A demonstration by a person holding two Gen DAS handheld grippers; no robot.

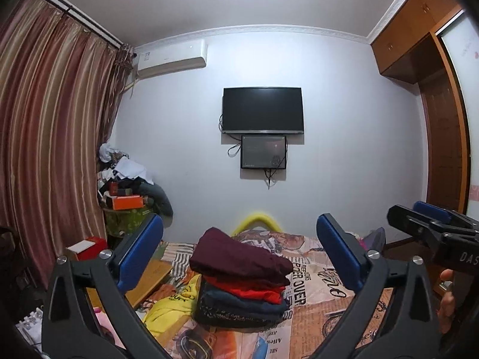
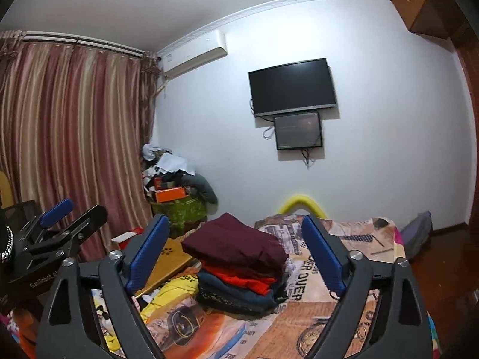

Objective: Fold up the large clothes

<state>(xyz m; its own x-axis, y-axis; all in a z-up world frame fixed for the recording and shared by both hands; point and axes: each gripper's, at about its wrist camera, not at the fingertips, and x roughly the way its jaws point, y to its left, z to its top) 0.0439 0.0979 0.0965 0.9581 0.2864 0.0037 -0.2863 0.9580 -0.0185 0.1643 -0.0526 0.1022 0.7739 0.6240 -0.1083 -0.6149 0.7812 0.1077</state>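
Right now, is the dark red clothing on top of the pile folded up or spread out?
Folded. The dark red garment is a compact, doubled-over bundle topping the stack of clothes on the bed, its edges tucked in, not spread.

— Where's my left wrist view looking from?

— From above the near end of the bed, facing along it to the far wall with the TV. I see my right gripper at its right edge.

— And the right wrist view?

— Just beside it, facing the same way but tilted; my left gripper shows at left. Both share the stack, TV, curtain.
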